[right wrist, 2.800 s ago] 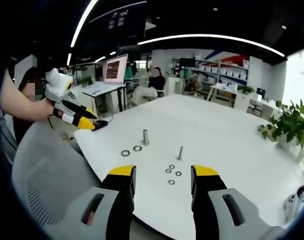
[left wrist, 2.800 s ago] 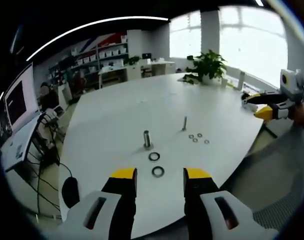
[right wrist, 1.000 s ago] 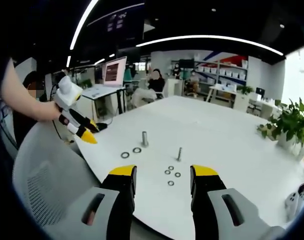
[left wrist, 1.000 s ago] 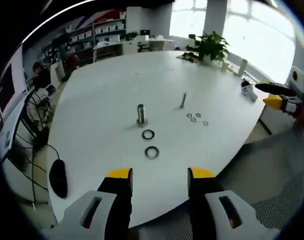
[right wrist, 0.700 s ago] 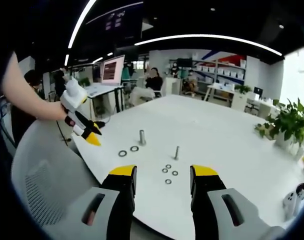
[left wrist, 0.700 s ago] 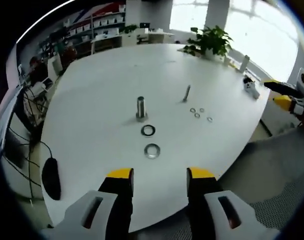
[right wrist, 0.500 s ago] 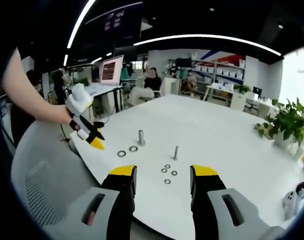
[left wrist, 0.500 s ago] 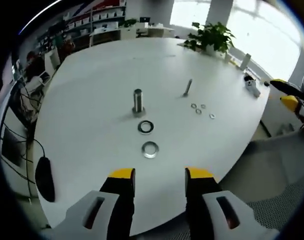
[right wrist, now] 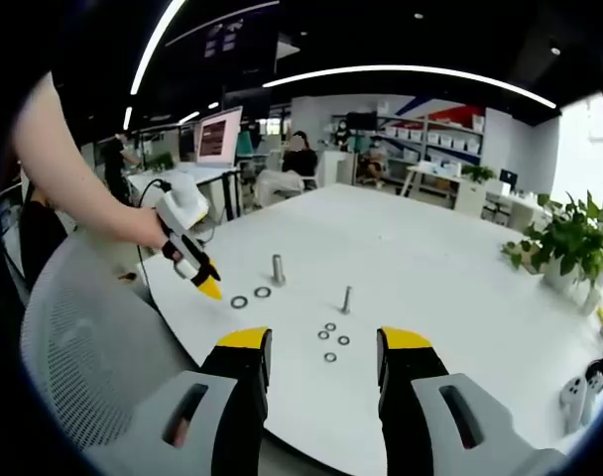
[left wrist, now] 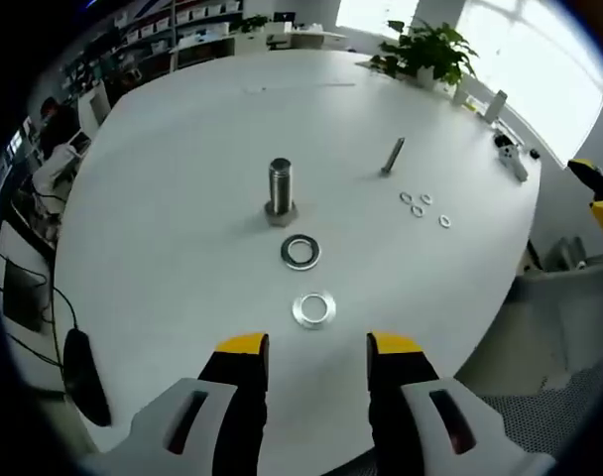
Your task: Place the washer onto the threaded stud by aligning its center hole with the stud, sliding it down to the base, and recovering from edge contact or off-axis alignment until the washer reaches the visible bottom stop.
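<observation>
Washer [left wrist: 313, 308] is seen flat on the worktop [left wrist: 163, 228], just ahead of the left tool [left wrist: 317, 349], which is held open and empty. Thick stud [left wrist: 281, 188] stands farther ahead.

Shiny metal washer [left wrist: 313, 309] and stud [left wrist: 280, 188], matt white table [left wrist: 173, 198]
</observation>
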Tool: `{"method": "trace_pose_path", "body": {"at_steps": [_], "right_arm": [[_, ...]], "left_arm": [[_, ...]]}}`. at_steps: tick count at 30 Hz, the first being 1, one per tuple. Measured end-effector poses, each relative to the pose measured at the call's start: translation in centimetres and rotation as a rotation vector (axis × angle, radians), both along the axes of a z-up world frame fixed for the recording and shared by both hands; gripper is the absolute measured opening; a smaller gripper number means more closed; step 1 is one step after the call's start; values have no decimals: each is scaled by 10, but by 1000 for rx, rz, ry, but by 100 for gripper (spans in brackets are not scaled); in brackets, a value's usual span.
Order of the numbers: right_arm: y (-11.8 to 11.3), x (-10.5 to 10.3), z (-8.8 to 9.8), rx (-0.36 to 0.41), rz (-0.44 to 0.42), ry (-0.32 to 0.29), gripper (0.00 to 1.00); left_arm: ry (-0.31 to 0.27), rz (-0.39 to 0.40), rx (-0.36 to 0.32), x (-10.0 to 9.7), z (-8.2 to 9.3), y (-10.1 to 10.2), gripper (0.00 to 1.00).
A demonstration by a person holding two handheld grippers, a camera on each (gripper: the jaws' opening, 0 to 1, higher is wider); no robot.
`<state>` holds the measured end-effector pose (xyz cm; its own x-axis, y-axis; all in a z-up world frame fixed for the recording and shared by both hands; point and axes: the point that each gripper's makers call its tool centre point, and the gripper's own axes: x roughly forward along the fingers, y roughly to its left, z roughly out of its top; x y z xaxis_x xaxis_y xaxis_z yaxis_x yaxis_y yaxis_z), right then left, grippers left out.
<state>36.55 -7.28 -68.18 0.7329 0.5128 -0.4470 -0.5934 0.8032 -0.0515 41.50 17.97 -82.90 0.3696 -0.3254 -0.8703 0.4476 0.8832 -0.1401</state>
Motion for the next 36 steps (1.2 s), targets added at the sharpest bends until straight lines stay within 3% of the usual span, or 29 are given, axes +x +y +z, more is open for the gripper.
{"method": "trace_pose_path", "body": {"at_steps": [11,20,24,30,36], "right_arm": [[-2,1,0,-5,-9,-3,45],[-4,2,-2,-26,-10,-3,45],[-3,1,0,-37,-6,-17,45],[-3,2,-1,-46,-3,-15,45],[-5,3,-1,-38,-13,-14,45]], "left_arm": [[55,-89,80,12,-21,-6,36],[76,-214,174,11,-34,-12,36],[58,-268,231,15,-35,-8,32],[60,-323,232,17,-35,-15,30],[109,-386,265,19,-36,-18,28]]}}
